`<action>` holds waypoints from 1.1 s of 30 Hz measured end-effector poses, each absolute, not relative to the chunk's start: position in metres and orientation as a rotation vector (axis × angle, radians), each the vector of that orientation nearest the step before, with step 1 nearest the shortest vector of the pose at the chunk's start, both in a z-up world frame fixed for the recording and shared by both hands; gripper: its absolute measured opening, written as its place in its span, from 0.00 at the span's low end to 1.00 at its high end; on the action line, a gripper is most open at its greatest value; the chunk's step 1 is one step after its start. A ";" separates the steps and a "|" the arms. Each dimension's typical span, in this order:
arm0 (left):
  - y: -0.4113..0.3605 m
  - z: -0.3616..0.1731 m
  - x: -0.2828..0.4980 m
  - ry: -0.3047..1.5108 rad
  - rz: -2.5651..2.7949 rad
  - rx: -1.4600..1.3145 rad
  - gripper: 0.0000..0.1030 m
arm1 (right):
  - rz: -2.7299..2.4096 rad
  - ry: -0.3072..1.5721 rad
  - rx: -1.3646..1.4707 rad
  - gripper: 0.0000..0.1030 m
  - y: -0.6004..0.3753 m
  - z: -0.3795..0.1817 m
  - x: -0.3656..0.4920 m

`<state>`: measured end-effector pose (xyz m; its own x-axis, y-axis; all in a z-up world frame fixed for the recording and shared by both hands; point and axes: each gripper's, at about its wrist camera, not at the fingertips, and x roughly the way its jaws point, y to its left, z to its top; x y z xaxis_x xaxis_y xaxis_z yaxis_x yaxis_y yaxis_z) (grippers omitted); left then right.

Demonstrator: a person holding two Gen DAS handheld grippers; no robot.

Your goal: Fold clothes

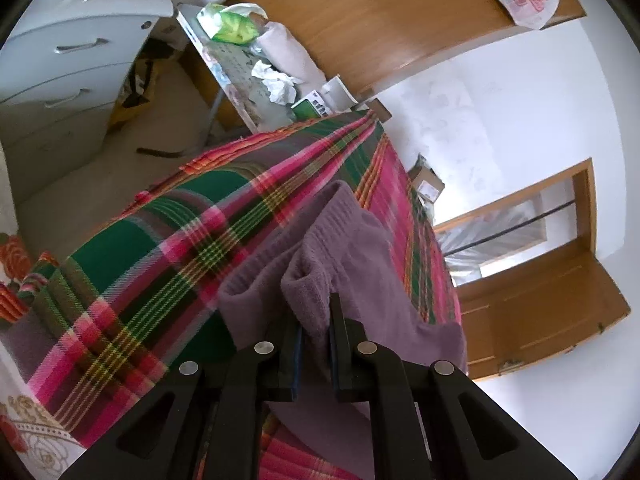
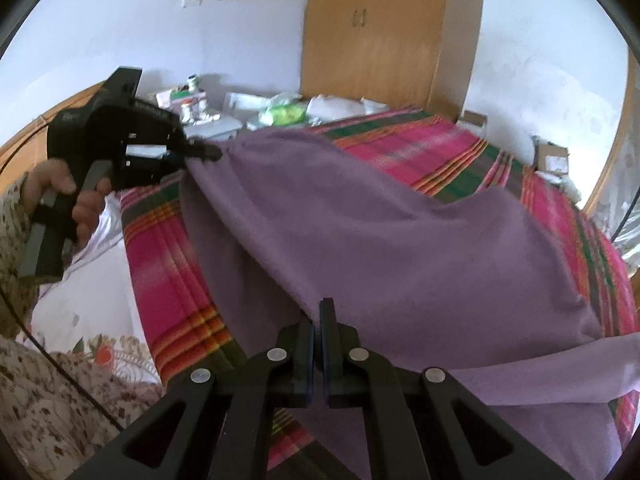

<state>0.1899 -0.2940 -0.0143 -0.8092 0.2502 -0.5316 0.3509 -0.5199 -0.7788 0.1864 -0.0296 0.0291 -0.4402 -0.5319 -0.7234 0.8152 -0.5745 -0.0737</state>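
Early stage; purple garment (image 2: 380, 248) held up over the plaid bed (image 2: 168, 264), not yet folded flat; left hand-held gripper (image 1: 316, 320) pinches its ribbed edge, right hand-held gripper (image 2: 316, 316) clamps another edge; folds all left, I'd judge.

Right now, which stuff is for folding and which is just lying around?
For folding:
purple garment
left hand-held gripper
right hand-held gripper
plaid blanket

Lying about:
green bag
crumpled tissues
cardboard boxes
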 end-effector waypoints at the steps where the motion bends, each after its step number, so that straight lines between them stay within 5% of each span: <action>1: -0.294 -0.015 0.190 1.504 -2.509 0.953 0.10 | -2.062 0.531 0.855 0.03 -0.030 0.027 0.186; 12: -0.294 -0.018 0.192 1.486 -2.484 0.986 0.13 | -1.996 0.484 0.947 0.09 -0.027 0.020 0.181; 33: -0.290 -0.007 0.207 1.386 -2.462 0.976 0.15 | -1.992 0.111 1.007 0.15 0.030 0.043 0.166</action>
